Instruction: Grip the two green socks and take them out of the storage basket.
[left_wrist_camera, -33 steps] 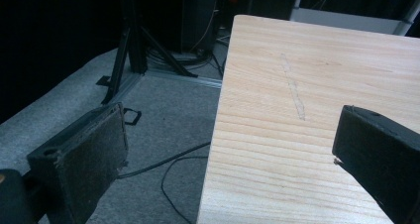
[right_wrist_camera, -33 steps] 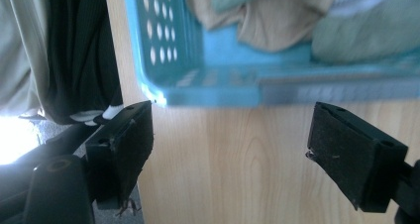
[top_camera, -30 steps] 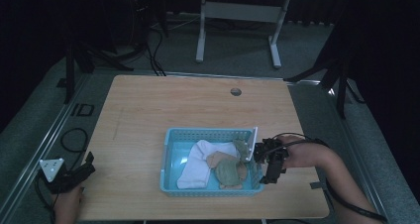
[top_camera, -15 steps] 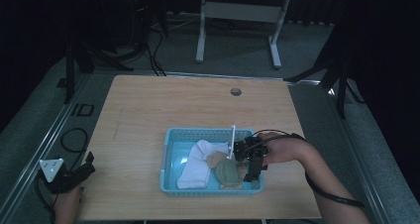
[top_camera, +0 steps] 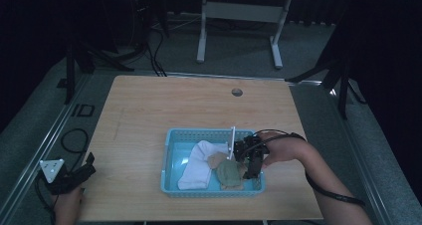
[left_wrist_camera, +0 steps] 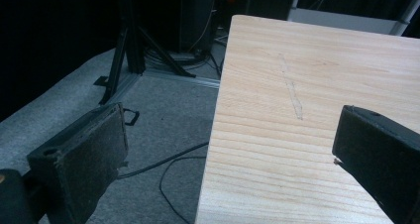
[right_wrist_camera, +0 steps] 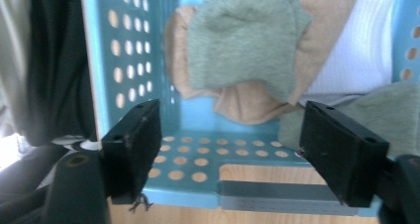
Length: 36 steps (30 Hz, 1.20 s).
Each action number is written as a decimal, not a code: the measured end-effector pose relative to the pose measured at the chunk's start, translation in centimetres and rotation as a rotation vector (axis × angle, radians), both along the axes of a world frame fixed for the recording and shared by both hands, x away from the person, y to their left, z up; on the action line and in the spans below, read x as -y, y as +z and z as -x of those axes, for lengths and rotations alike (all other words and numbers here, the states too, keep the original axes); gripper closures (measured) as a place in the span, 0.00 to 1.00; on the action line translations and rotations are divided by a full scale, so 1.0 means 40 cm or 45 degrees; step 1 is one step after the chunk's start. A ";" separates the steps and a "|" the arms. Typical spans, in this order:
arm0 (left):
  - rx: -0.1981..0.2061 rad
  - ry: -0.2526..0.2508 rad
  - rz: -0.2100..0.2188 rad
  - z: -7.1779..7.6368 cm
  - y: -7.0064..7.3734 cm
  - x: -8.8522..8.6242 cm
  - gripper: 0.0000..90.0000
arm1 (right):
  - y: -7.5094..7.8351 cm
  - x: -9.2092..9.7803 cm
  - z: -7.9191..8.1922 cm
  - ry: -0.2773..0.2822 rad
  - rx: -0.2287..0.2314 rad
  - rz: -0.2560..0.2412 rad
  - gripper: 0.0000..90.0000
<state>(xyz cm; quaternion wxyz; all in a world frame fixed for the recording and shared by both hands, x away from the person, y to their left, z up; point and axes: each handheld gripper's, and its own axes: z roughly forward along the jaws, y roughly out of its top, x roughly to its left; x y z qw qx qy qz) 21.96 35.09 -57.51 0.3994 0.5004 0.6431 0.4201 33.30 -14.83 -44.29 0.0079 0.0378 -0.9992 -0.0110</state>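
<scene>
A light blue perforated basket [top_camera: 171, 155] stands on the wooden table [top_camera: 164, 105] near its front edge. Inside lie a white sock [top_camera: 199, 163], a tan sock [top_camera: 216, 159] and a grey-green sock [top_camera: 228, 172]. My right gripper [top_camera: 252, 166] hangs over the basket's right end, open, jaws pointing down with nothing between them. Its own view looks down past the basket wall [right_wrist_camera: 129, 60] at the grey-green sock [right_wrist_camera: 242, 40] on the tan sock [right_wrist_camera: 327, 16], with the white sock [right_wrist_camera: 361, 50] beyond. My left gripper [top_camera: 82, 172] rests open beside the table's front left corner.
A round cable hole [top_camera: 237, 92] sits near the table's far edge. Grey carpet with cables [left_wrist_camera: 168, 159] and a black stand leg [left_wrist_camera: 133, 40] lie left of the table edge. A white desk frame [top_camera: 239, 11] stands behind the table.
My right gripper has moved left from the basket's right rim to above its right end and tilted jaws down. The left gripper has stayed still.
</scene>
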 end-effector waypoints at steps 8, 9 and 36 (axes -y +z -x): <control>-0.007 -0.004 0.002 -0.001 0.000 -0.001 0.01 | -0.022 -0.011 -0.011 0.026 0.041 -0.017 0.48; -0.007 -0.004 0.003 -0.001 0.000 -0.001 0.01 | -0.024 -0.015 -0.013 0.027 0.053 -0.019 0.48; -0.012 -0.009 0.009 -0.002 0.000 -0.001 0.01 | -0.030 -0.075 0.011 0.055 0.037 0.010 0.94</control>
